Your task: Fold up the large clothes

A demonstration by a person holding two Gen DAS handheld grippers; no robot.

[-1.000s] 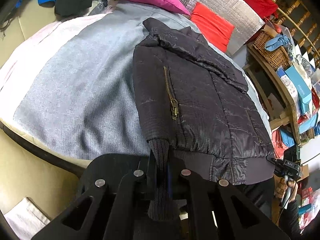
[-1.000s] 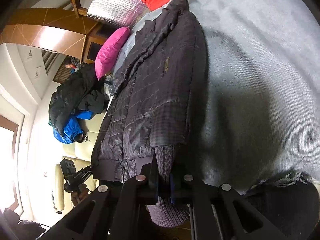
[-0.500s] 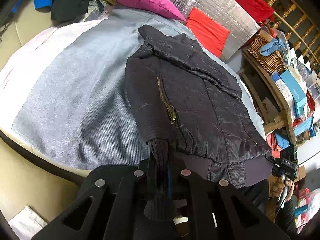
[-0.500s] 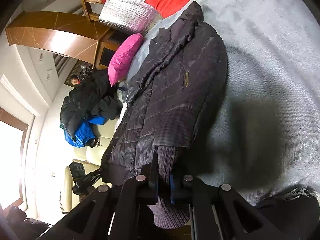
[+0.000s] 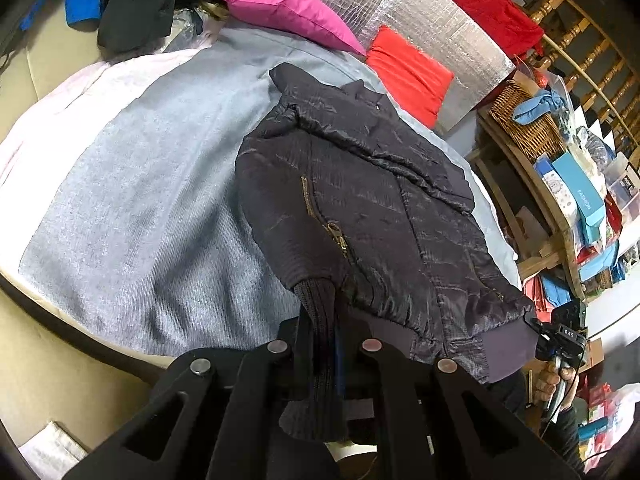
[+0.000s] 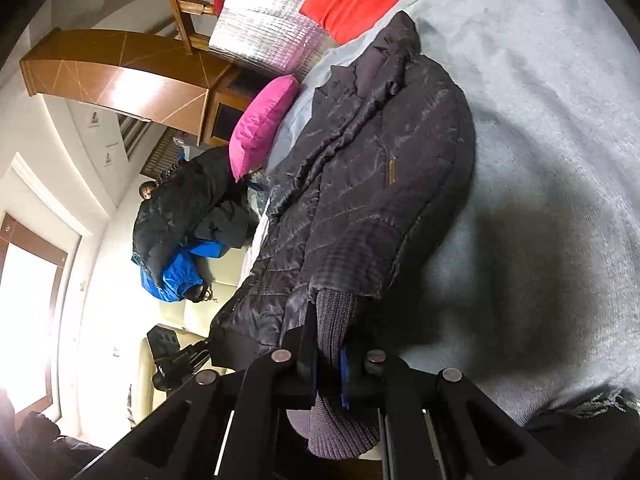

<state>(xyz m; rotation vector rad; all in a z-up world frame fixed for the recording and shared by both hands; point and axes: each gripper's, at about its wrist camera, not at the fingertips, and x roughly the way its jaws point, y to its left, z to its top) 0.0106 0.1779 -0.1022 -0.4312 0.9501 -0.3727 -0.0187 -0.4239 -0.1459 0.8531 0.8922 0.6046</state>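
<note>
Finds the jacket (image 5: 380,220) spread lengthwise on the bed (image 5: 140,200), hem nearest the left gripper (image 5: 324,340), collar far ahead. Pinches one ribbed cuff (image 5: 320,320) tight in that gripper, jaws closed on the knit, loose end hanging down behind them. Sees the sleeve run ahead from there along the jacket's left edge, zip pocket just to the right of it.

From the right gripper (image 6: 326,348), much the same: clamps the other cuff (image 6: 336,320) with jaws closed on the knit, with that sleeve lying ahead along the jacket's (image 6: 360,200) near edge and bare bed (image 6: 540,160) to the right. Catches the opposite gripper in each view, out past the far hem corner.

Beyond the collar, shows a pink pillow (image 5: 288,12) and a red pillow (image 5: 408,68); far ahead and left of the left gripper, a heap of dark clothes (image 5: 136,4).

Looks like an early step: both sleeves gripped at the cuffs, no fold across the body yet. Next probably calls for lifting each cuff clear of the hem and carrying it inward over the chest, keeping the sleeve flat and untwisted, then opening the jaws only once the cuff rests on the padding. Risks dragging the slippery shell across the bed if pulled low.
</note>
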